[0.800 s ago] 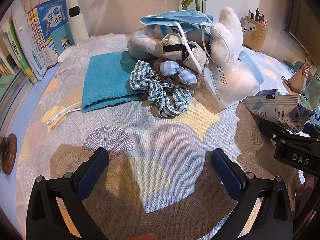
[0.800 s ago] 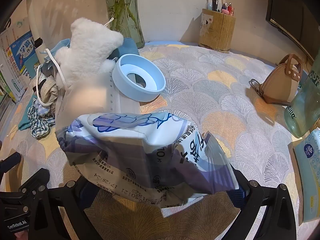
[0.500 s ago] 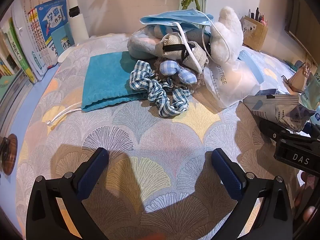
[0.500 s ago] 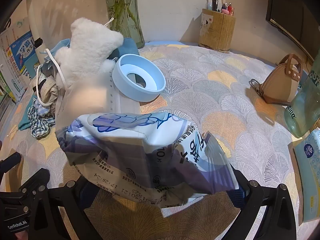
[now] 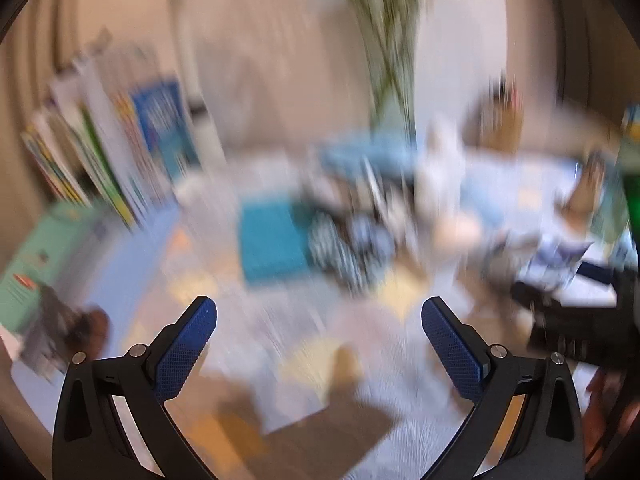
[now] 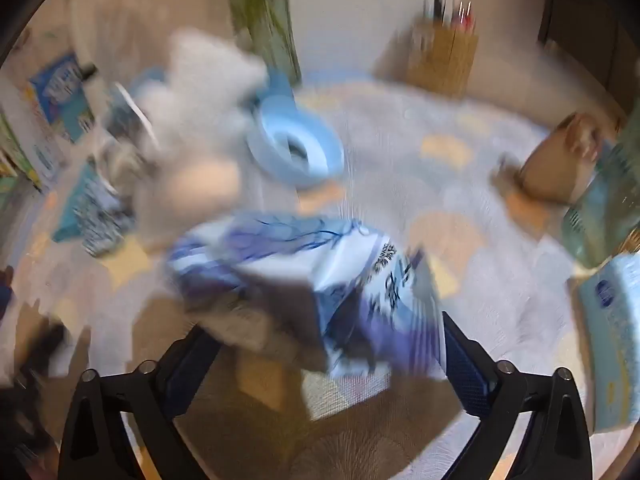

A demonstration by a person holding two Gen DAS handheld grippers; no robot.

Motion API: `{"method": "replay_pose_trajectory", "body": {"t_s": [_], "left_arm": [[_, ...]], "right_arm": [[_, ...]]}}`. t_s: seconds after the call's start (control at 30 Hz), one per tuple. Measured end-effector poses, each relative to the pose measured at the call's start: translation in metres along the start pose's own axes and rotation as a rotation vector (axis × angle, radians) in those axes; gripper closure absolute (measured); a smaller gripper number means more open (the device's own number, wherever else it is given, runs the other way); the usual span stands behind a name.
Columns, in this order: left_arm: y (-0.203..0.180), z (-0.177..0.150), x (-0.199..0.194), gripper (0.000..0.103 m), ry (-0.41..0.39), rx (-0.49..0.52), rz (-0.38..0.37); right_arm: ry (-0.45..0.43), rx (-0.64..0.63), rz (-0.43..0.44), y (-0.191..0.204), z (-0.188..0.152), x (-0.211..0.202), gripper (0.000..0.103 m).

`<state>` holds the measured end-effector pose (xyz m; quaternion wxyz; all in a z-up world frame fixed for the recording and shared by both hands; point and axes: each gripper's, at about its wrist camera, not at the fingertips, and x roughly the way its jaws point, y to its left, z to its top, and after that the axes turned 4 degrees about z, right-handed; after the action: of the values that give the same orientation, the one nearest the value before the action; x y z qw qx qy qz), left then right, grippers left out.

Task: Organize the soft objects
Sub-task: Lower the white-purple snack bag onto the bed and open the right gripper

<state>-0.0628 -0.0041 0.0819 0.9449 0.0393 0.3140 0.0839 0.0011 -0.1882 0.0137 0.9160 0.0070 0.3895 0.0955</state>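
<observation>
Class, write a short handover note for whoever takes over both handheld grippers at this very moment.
Left gripper: open, empty, above the patterned tablecloth.
Right gripper: jaws wide; the crinkled blue-and-white plastic pack lies between them; blur hides any contact.
Soft things: the teal folded cloth, the blue checked scrunchie and the white fluffy toy are heaped together mid-table.
Done: nothing looks sorted.
Left: sort the whole heap and the pack.
</observation>
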Motion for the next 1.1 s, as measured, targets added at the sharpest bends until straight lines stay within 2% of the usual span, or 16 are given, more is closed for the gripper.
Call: {"method": "replay_pose_trajectory", "body": {"t_s": [0.07, 0.1, 0.13, 0.17, 0.27, 0.33, 0.4, 0.47, 0.53, 0.7, 0.87, 1.1], "left_arm": [[0.012, 0.011, -0.019, 0.001, -0.119, -0.031, 0.007], [0.014, 0.018, -0.019, 0.001, -0.142, -0.028, 0.02], [0.015, 0.02, -0.015, 0.001, -0.149, -0.011, 0.028], [0.014, 0.02, -0.004, 0.001, -0.123, 0.024, 0.031], [0.017, 0.009, 0.028, 0.001, -0.061, 0.006, 0.026], [0.019, -0.009, 0.03, 0.001, -0.073, -0.026, -0.036], [0.014, -0.023, 0.033, 0.001, -0.084, -0.037, -0.057], [0.008, -0.025, 0.033, 0.001, -0.073, -0.016, -0.053], [0.007, -0.026, 0.028, 0.001, -0.105, -0.019, -0.046], [0.013, -0.025, 0.033, 0.001, -0.089, -0.048, -0.058], [0.023, -0.026, 0.041, 0.001, -0.057, -0.097, -0.074], [0.02, -0.028, 0.039, 0.001, -0.065, -0.081, -0.076]], "right_arm": [[-0.159, -0.003, 0.03, 0.004, 0.002, -0.031, 0.0], [-0.24, 0.001, 0.026, 0.006, 0.001, -0.046, 0.0], [-0.279, 0.0, 0.015, 0.008, 0.002, -0.053, 0.0], [-0.289, -0.012, 0.01, 0.013, 0.006, -0.054, 0.0], [-0.265, -0.044, 0.049, 0.015, 0.008, -0.047, 0.0], [-0.288, 0.013, 0.061, 0.005, 0.003, -0.052, 0.0], [-0.266, 0.066, 0.101, -0.006, 0.001, -0.05, 0.0], [-0.219, 0.085, 0.084, -0.008, -0.006, -0.039, 0.0], [-0.148, 0.114, 0.068, -0.013, -0.008, -0.027, 0.0], [-0.109, 0.107, 0.021, -0.01, -0.008, -0.018, 0.0], [-0.106, 0.089, -0.013, -0.007, -0.01, -0.016, 0.0], [-0.145, 0.059, -0.043, -0.001, -0.012, -0.023, 0.0]]}}
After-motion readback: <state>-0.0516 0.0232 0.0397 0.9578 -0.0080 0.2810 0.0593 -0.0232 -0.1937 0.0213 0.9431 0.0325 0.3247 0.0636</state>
